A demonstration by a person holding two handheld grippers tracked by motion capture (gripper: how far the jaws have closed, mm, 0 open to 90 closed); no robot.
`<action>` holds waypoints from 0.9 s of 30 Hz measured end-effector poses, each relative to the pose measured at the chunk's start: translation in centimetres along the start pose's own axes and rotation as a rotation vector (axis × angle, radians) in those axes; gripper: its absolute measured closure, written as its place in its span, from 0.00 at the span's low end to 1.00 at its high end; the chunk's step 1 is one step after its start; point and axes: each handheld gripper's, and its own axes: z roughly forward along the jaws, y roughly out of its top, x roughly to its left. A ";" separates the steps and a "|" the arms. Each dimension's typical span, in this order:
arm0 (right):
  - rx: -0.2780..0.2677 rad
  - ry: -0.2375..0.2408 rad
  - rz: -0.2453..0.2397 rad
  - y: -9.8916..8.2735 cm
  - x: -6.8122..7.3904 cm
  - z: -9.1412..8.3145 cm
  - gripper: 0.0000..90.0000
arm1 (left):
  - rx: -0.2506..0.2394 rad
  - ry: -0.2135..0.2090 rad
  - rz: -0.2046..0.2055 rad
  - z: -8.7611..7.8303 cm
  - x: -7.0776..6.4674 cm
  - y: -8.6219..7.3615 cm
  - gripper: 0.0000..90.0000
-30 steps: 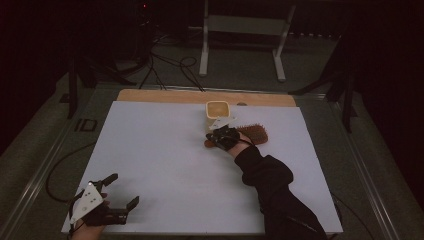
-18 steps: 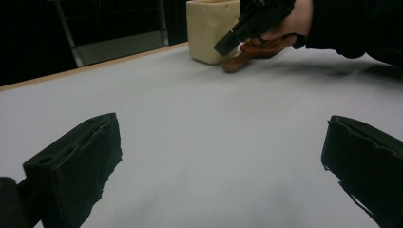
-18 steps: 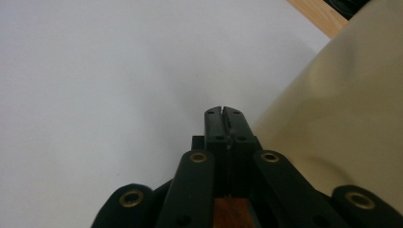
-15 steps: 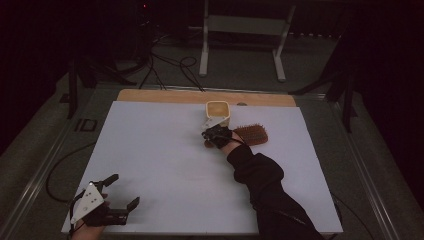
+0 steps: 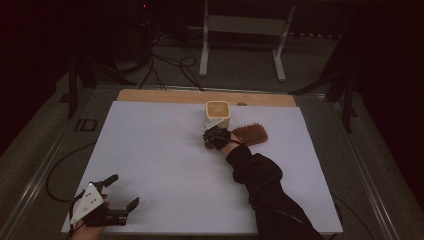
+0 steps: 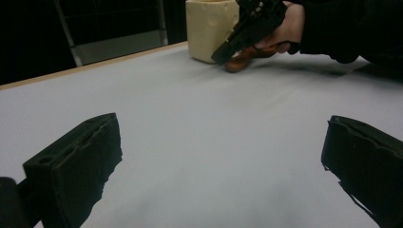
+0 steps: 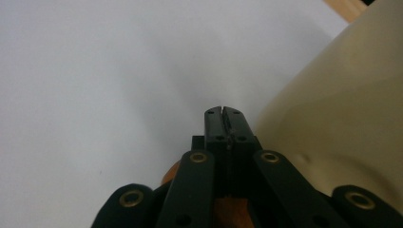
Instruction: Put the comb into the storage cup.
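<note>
Two grippers are at work, and they stand far apart. Nearest the person, the left gripper (image 5: 120,197) rests at the front left corner of the desk (image 5: 150,165), well apart from everything else; its jaws stand wide apart with nothing between them, as its own view shows with bare white surface between the two black blocks. It looks idle, so I judge it has no share in the step in hand.

Farther up, past the middle, the right gripper (image 5: 209,137) lies low at the handle end of the brush (image 5: 251,134). In the right gripper view the jaws are pressed together at the tips, with brown wood showing just beneath them; whether the handle is truly pinched there or merely lies under the linkage I cannot tell for sure, though a grip on the handle seems likely. The brush lies flat, bristles up, with its head to the right of the hand, and it does not look lifted.

Just beyond the gripper stands the cup (image 5: 218,113), upright and open at the top, close to the handle end. The left gripper view shows the right gripper (image 6: 247,28) and the brown handle right at the foot of the cup (image 6: 209,28).

As a judgement: the reach and probably the grasp are done; lifting and placing the brush remain.
</note>
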 end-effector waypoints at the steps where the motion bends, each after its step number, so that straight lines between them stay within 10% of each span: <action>1: 0.001 -0.002 -0.002 -0.1 0.1 0.0 1.00 | -0.002 0.001 0.000 0.0 0.0 0.0 0.00; 27: 0.028 -0.012 0.023 -5.2 0.3 -4.1 1.00 | 0.003 0.009 0.009 0.0 -0.1 0.1 0.00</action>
